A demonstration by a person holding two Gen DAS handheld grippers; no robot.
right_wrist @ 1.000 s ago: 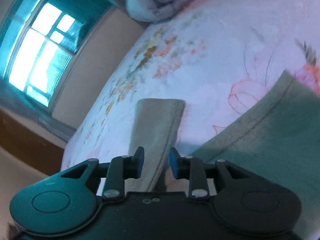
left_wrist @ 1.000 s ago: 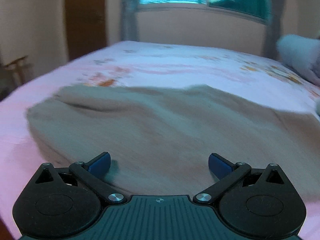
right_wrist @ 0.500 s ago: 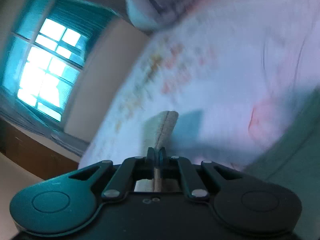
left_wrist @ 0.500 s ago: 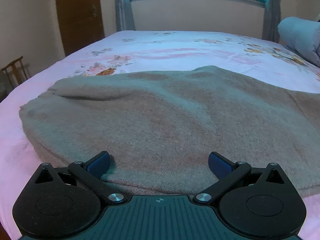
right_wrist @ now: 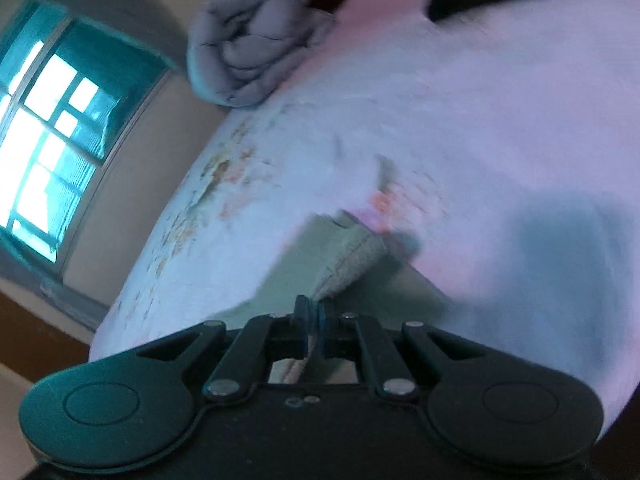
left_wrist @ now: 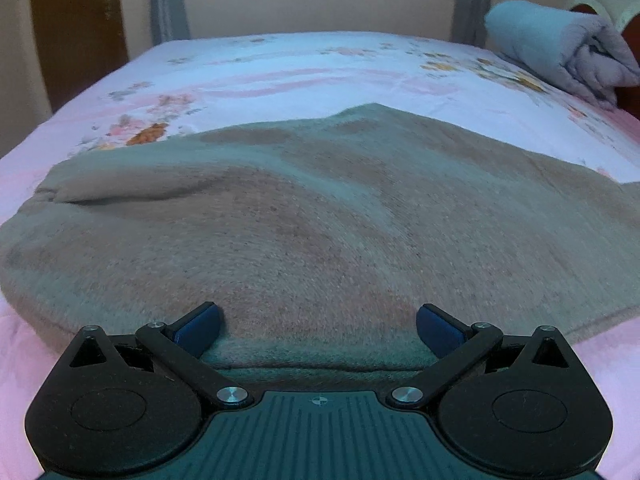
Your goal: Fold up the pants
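Item: grey-beige fleecy fabric pants [left_wrist: 320, 216], spread broad and rumpled across the bed's pale pink floral-print sheet [left_wrist: 304, 76], near edge lying just ahead of your left tool [left_wrist: 318, 326]. A long crease runs along the left side of the cloth.

Left tool: your black two-finger tool with blue pads [left_wrist: 198, 326] stands wide apart, low over the near hem of the pants, one pad to each side of the cloth edge; whether the pads touch the fabric cannot be told.

Right tool [right_wrist: 314, 320]: your fingers are pressed together, clamped on a stitched hem [right_wrist: 352, 264] of the pants, which rises from between the pads and folds over above the sheet. This view is tilted and blurred.

Surroundings: a rolled grey-lilac quilted blanket [left_wrist: 560, 54] lies at the far right corner of the bed, well apart from the pants. A bright window with teal curtains [right_wrist: 52, 136] is set in the cream wall behind the bed. A brown wooden door [left_wrist: 76, 36] stands at far left.
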